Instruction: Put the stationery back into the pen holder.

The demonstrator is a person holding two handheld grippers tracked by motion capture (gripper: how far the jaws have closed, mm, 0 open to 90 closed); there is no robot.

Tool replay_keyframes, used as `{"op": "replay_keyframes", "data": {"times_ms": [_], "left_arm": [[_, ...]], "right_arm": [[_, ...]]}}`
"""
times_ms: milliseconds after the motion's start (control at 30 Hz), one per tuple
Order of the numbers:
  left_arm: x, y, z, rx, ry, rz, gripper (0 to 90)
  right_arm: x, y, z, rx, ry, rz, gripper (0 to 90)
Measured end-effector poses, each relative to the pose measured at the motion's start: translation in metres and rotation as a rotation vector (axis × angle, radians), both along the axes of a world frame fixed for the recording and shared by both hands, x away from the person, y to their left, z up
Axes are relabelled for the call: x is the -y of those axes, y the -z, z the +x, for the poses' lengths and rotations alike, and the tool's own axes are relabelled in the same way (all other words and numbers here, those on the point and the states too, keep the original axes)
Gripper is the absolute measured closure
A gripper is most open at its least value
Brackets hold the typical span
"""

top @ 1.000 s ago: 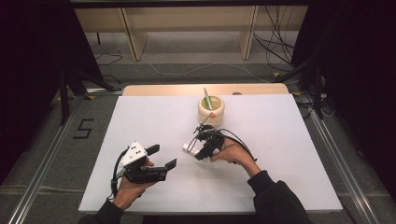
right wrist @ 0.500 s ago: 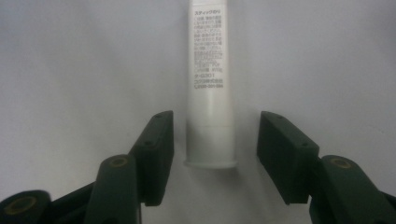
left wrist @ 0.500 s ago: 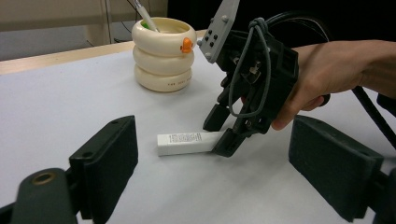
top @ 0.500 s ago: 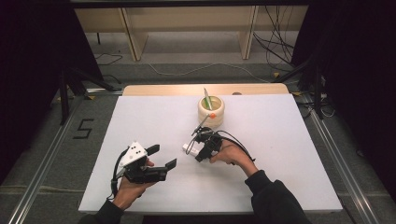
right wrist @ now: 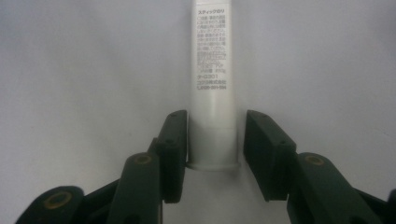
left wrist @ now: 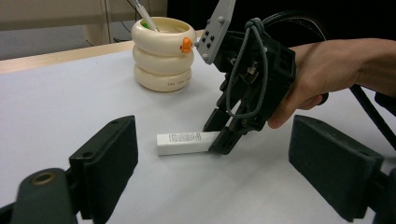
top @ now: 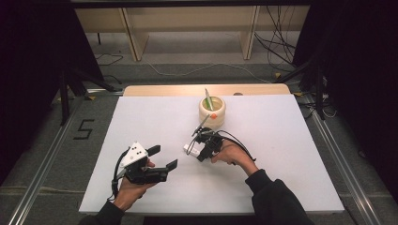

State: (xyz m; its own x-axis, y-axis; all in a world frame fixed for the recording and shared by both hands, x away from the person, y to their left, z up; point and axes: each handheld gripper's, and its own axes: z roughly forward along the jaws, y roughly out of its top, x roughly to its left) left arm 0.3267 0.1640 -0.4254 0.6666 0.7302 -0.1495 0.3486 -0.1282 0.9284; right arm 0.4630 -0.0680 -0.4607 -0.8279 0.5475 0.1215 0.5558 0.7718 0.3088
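- Two grippers are up on the counter [top: 291,140]: my right gripper [top: 201,151] sits mid-counter, and my left gripper [top: 163,157] is held at the near left.
- My right gripper has come slightly nearer and lower over the last second, and its tips are now down on the counter at one end of the white glue stick [right wrist: 212,70].
- That stick lies flat on the white surface, just near of the cream ringed pen pot [top: 212,112], which holds a green pen [top: 207,99].
- Right gripper view: the fingers [right wrist: 173,154] straddle the stick's capped end, the left one touching, the right one a sliver off. I read them as released, closing in but not yet clamped.
- Left gripper view: my left fingers [left wrist: 105,161] are spread wide, holding nothing, aimed at the stick from well apart.
- My judgement: the approach is done and the squeeze comes next. The grip is near the stick's end, so it may pivot when lifted.
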Motion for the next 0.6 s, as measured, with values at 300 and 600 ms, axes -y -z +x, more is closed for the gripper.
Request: {"op": "replay_keyframes", "data": {"times_ms": [300,600], "left_arm": [[-0.0001,-0.0002,-0.0002,0.001,0.000,0.001,15.2],[-0.0005,-0.0003,0.0000,0.003,-0.006,-0.005,15.2]], "right_arm": [[-0.0031,-0.0003,0.0000,0.003,-0.024,-0.018,65.6],[-0.0035,-0.0009,-0.0025,0.020,-0.057,-0.025,67.5]]}}
